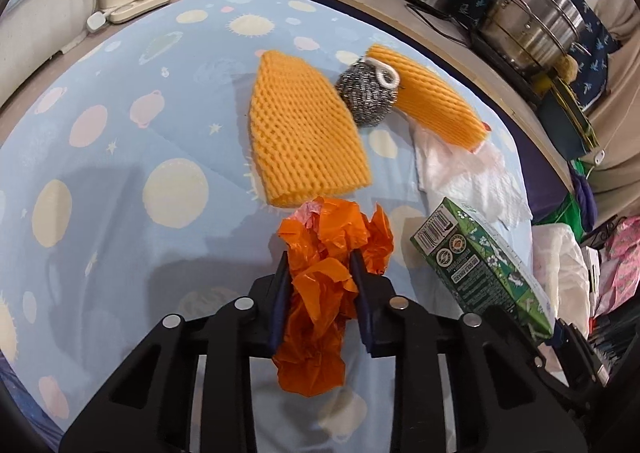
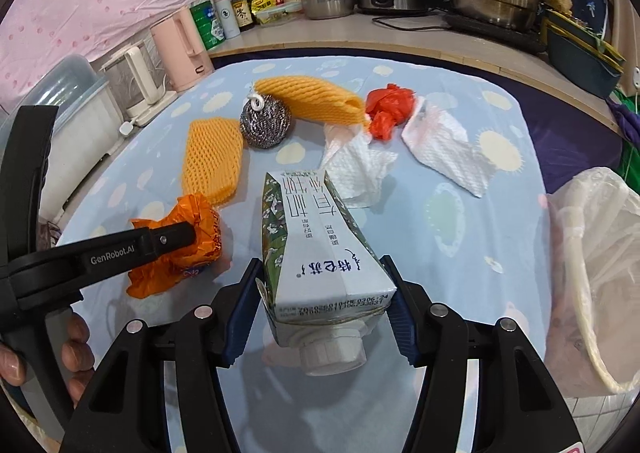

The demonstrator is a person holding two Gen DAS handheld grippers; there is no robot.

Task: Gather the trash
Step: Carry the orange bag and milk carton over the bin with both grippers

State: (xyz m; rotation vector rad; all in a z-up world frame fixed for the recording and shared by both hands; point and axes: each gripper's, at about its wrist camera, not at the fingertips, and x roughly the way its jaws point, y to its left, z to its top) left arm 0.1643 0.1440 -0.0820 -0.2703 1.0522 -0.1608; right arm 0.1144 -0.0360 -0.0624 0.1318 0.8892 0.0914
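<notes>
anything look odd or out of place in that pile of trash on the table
The steel wool scrubber stands out: it sits between the two yellow foam nets among crumpled paper towels, yet looks like a usable kitchen tool, not trash. The milk carton looks dented at its cap end.

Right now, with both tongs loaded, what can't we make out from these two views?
- Milk carton: its underside and cap contents are hidden by the carton's own body, right wrist view.
- Orange plastic bag: in the left wrist view its pinched middle is covered by the left tongs.
- Bin bag: cut off by the right edge; inside unseen.
- Red bag: absent from the left wrist view, behind the foam sleeve.
</notes>
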